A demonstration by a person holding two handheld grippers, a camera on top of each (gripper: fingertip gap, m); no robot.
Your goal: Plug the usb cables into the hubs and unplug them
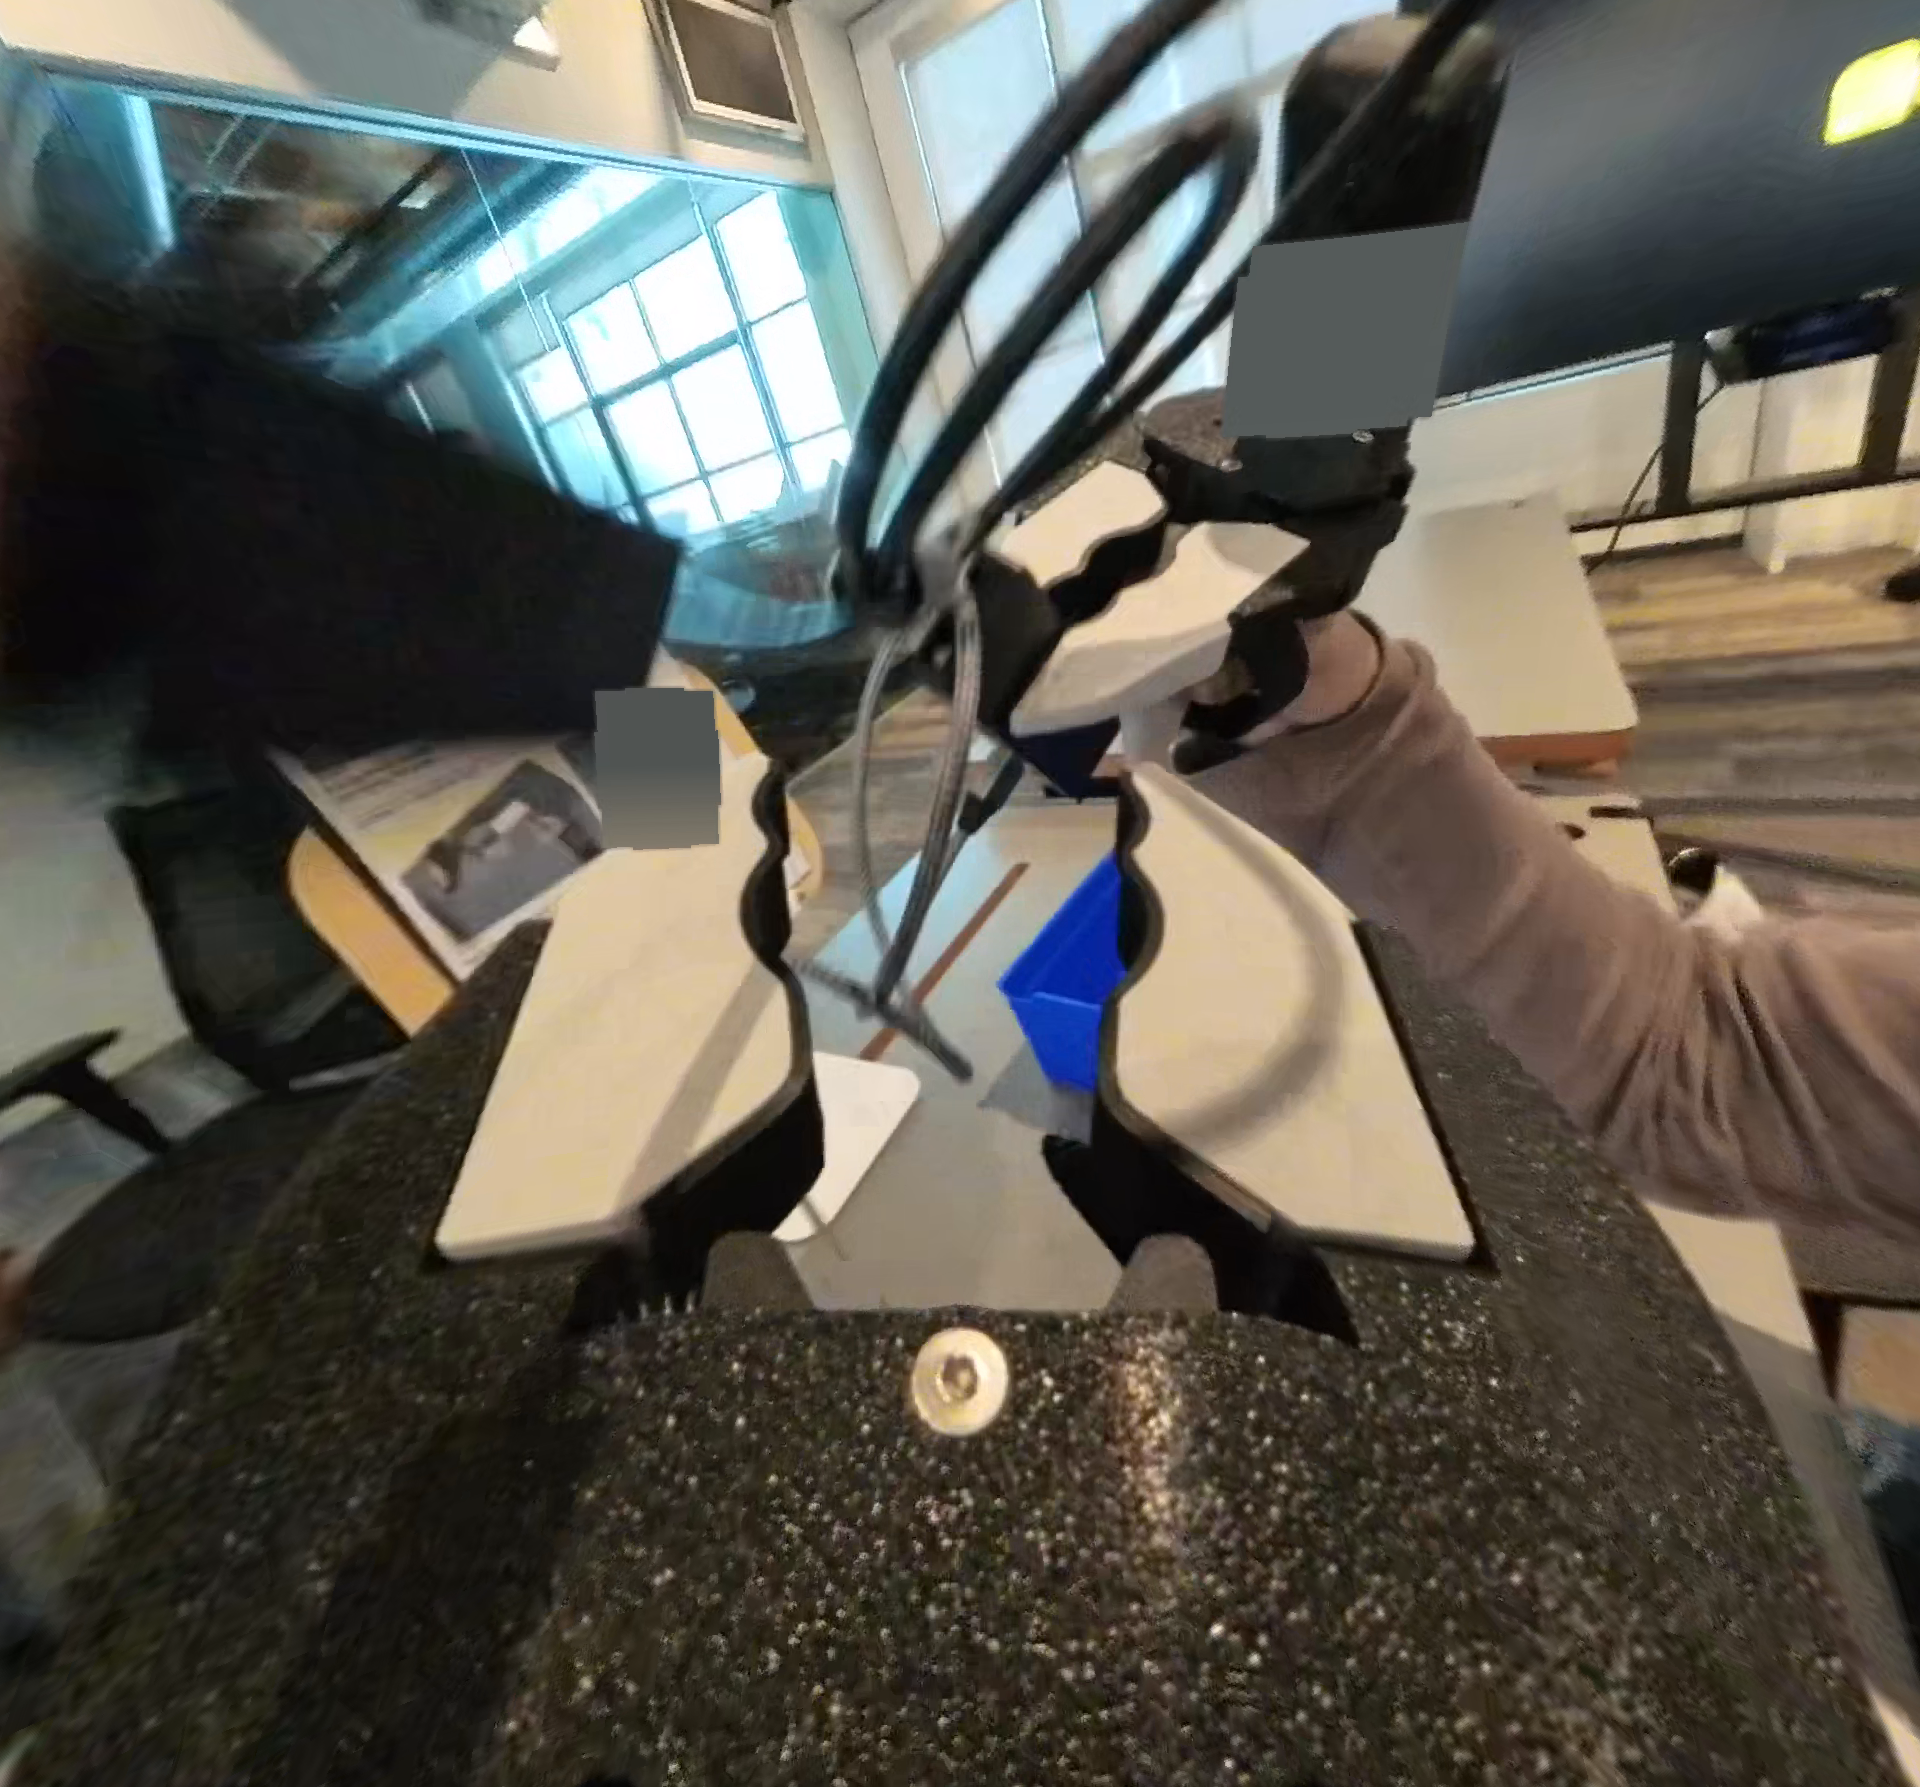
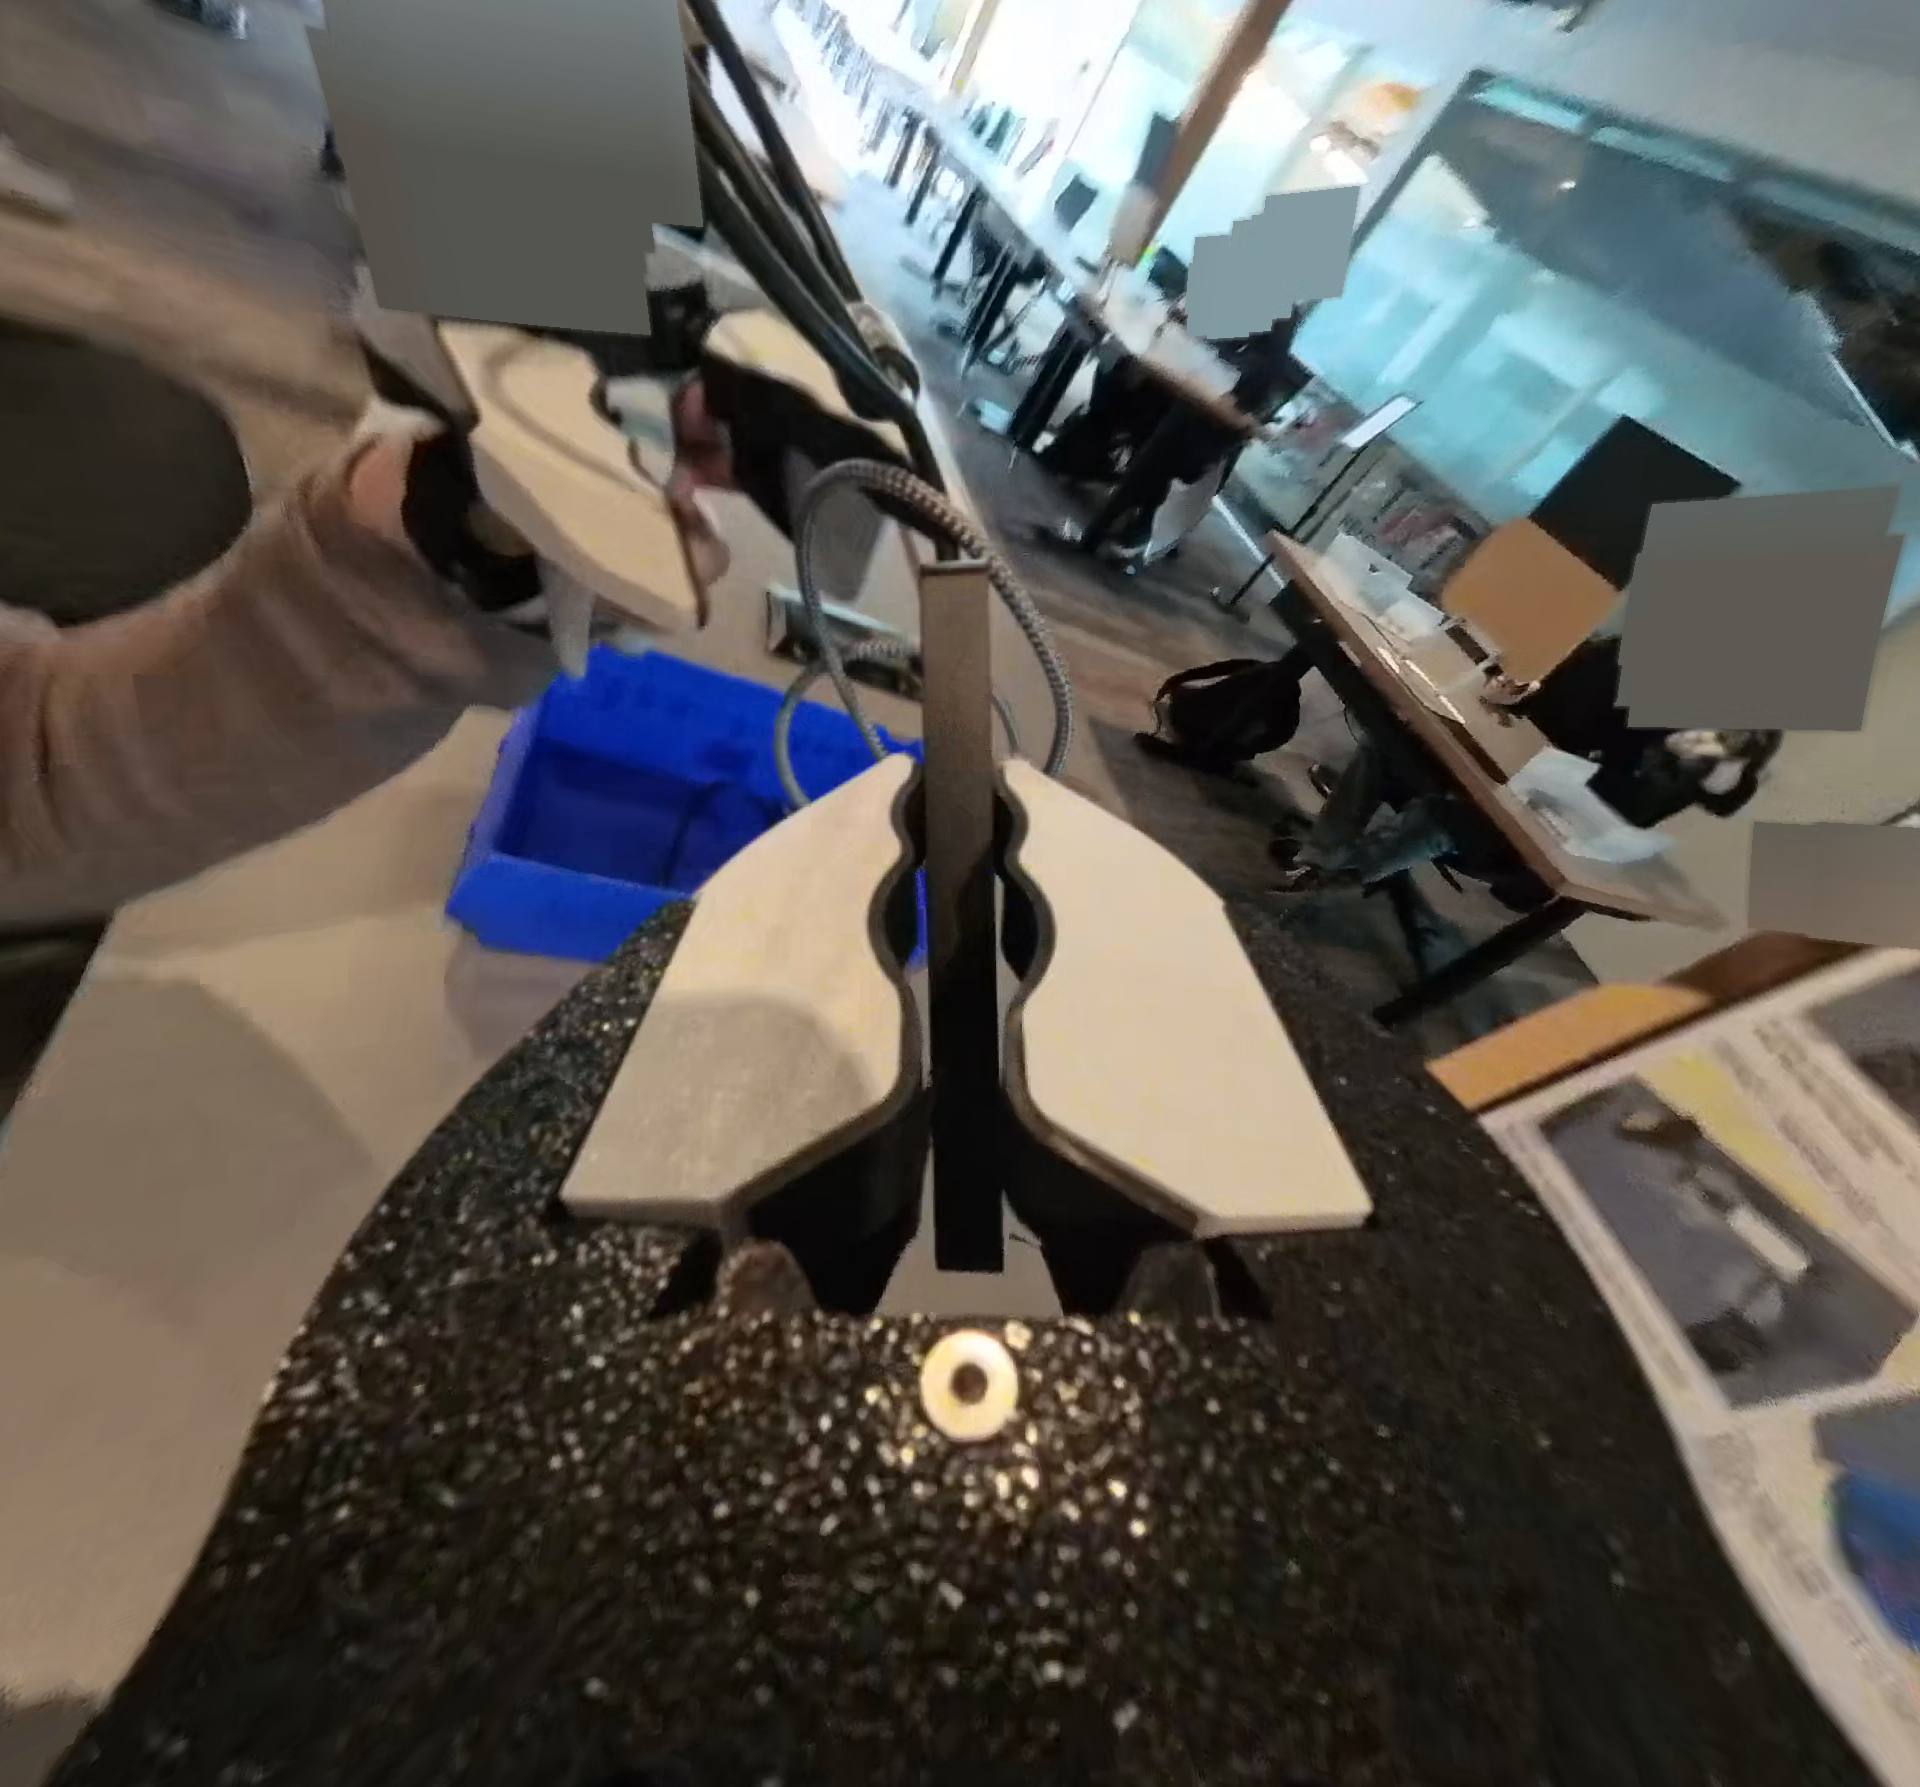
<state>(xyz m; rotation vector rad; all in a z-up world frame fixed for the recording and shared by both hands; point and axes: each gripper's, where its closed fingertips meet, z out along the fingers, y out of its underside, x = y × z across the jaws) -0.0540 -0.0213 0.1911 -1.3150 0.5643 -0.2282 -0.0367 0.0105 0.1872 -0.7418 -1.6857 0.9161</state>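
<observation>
Left wrist view: the left tongs (image 1: 951, 890) stand apart with nothing between them, raised over the pale worktop (image 1: 977, 1218). Past their tips sits a blue bin (image 1: 1065, 984), the landmark here. Left of the bin, a grey braided usb cable (image 1: 914, 864) hangs down to the worktop. Above the bin, the right tongs (image 1: 1023, 584) are clamped on a dark hub (image 1: 1013, 636), with black cords looping upward beside them.

Right wrist view: the blue bin (image 2: 623, 802) sits left of centre, with the left tongs (image 2: 665, 501) raised above it. Right of the bin, the right tongs (image 2: 954, 792) are clamped on the slim dark hub (image 2: 954, 688), held upright; the braided cable (image 2: 904, 490) arches from its top end.
</observation>
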